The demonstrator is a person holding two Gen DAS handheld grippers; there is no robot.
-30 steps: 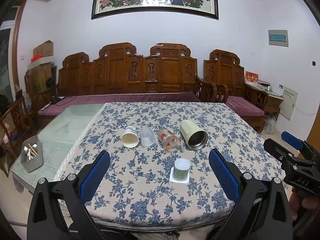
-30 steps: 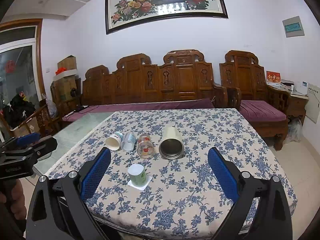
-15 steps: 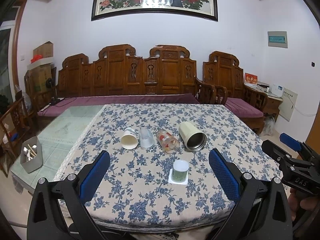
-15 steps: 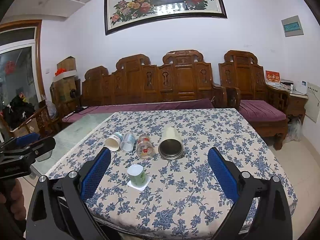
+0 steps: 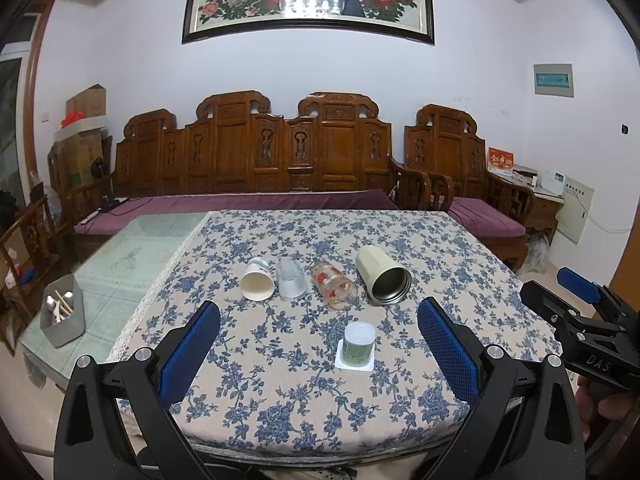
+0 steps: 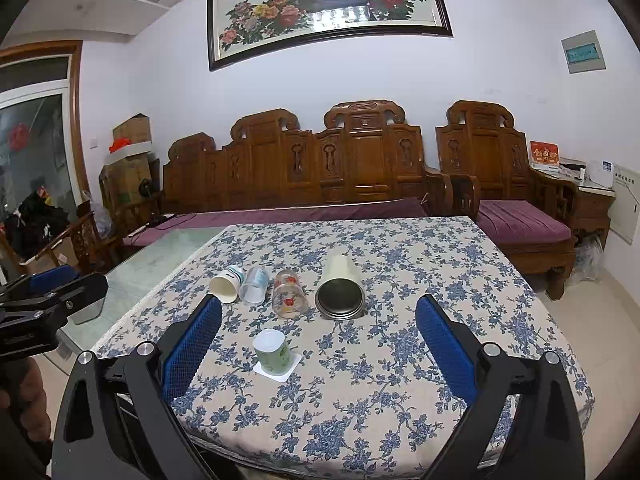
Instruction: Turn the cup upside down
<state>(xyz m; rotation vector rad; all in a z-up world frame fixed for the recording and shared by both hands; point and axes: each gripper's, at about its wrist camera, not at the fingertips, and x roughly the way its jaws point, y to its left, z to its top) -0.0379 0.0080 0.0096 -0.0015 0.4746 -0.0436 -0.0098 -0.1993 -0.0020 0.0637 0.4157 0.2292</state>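
A: Carved wooden benches [image 5: 288, 152] with purple cushions line the far wall under a framed flower painting [image 6: 328, 8]. What sits on the floral tablecloth [image 5: 304, 392]?

B: Four cups lie on their sides in a row, mouths toward the cameras: a paper cup [image 5: 258, 284], a clear plastic cup [image 5: 291, 284] touching it, a printed glass [image 5: 334, 290], and a cream steel tumbler [image 5: 382, 280] at the right end.

A: And the upright one?

B: A small green cup [image 6: 272, 350] stands on a white coaster [image 6: 277, 368], nearer than the row, mouth up.

A: Where are the tools?

B: The left gripper [image 5: 318, 344] hangs above the near table edge, jaws spread wide, nothing between them. The right gripper [image 6: 318, 342] is the same: wide apart, empty. Neither touches any cup.

A: Anything else?

B: A grey container [image 5: 64, 312] holding sticks rests on the glass-topped table [image 5: 132, 252] to the left.
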